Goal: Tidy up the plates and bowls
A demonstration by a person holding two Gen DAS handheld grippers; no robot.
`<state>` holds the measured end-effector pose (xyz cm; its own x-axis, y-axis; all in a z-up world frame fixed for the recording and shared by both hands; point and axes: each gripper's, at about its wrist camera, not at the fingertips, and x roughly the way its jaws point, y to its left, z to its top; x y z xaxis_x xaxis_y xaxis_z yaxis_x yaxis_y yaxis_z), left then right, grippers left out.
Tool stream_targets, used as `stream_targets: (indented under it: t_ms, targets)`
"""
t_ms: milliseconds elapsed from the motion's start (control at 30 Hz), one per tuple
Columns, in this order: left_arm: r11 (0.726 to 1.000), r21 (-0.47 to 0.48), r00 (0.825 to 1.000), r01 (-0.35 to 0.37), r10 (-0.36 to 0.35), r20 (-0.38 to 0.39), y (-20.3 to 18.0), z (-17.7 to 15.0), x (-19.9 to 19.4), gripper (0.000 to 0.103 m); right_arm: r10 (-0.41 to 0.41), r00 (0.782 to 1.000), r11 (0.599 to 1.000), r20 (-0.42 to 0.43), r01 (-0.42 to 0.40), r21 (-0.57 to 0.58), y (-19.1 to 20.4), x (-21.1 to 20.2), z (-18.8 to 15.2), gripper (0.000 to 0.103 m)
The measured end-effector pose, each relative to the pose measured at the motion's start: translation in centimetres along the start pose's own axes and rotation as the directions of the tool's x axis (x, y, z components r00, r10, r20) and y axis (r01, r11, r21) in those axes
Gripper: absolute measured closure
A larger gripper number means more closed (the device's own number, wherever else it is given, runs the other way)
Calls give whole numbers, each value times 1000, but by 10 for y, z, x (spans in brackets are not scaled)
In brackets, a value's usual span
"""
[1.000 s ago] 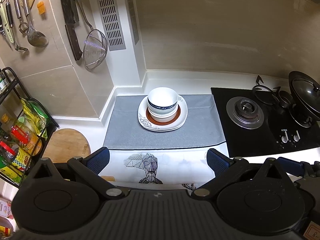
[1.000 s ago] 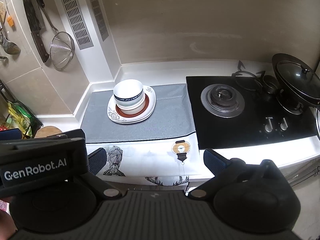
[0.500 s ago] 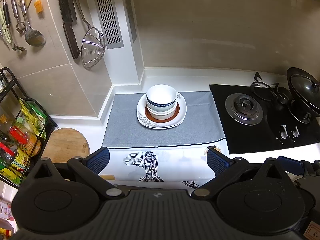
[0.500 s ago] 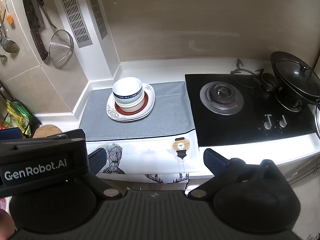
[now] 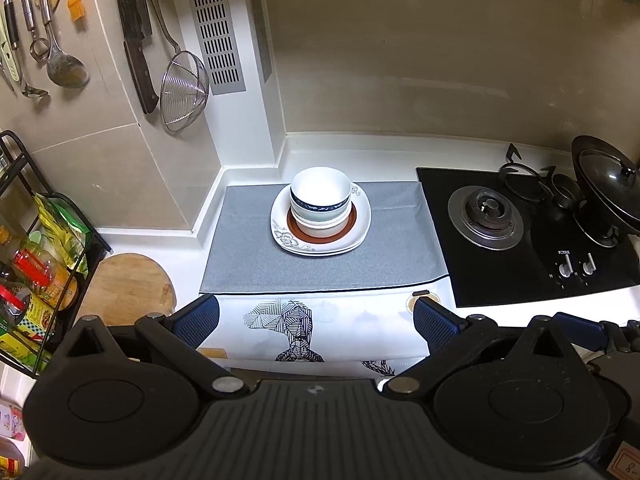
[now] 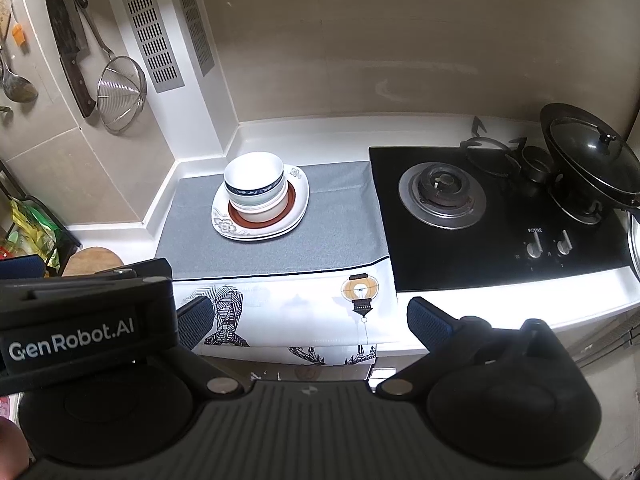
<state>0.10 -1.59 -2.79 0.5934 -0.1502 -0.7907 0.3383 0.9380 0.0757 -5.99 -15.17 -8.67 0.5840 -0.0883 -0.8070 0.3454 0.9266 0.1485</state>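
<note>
Nested white bowls [image 5: 320, 196] [image 6: 254, 182], the top one with a dark blue band, stand on a brown-rimmed plate [image 5: 352, 222] that lies on white flower-patterned plates [image 5: 284, 236] [image 6: 224, 222]. The whole stack rests on a grey mat [image 5: 248, 260] [image 6: 340, 232] on the counter. My left gripper [image 5: 316, 320] is open and empty, held back in front of the counter's front edge. My right gripper [image 6: 310, 320] is likewise open and empty, well short of the stack. The left gripper's body [image 6: 80, 320] shows at the left of the right wrist view.
A black gas hob [image 5: 520, 236] [image 6: 500, 216] with a lidded wok [image 5: 608, 184] [image 6: 588, 160] lies to the right. Utensils, a knife and a strainer [image 5: 184, 90] hang on the left wall. A round wooden board [image 5: 124, 288] and a wire rack of packets [image 5: 36, 260] are at the left.
Both grippers have drawn back slightly from the counter, so the stack sits a little higher and farther in each view. The dishes have not moved.
</note>
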Motion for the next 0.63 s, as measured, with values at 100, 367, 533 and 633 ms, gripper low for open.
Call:
stream_targets:
  t_ms: [100,367,533,633]
  targets:
    - [1000,-4,1000,7,-7,-4,2,0,2,0,-1,1000,1000,-4,1,-1,0,1,0,0]
    - [1000,-3,1000,16,-16,-9,4,0,5,0,1,1000,1000,-8,-1,1,1,4,0,0]
    - [1000,-1,1000,17,-17,-17,9,1,13,0,2,1000,1000,-17,-3,-8,4,10,1,0]
    - [1000,-7,1000,19,-20,-20,15,2,19,0,-3,1000,1000,-20,2,-27,12,17,4,0]
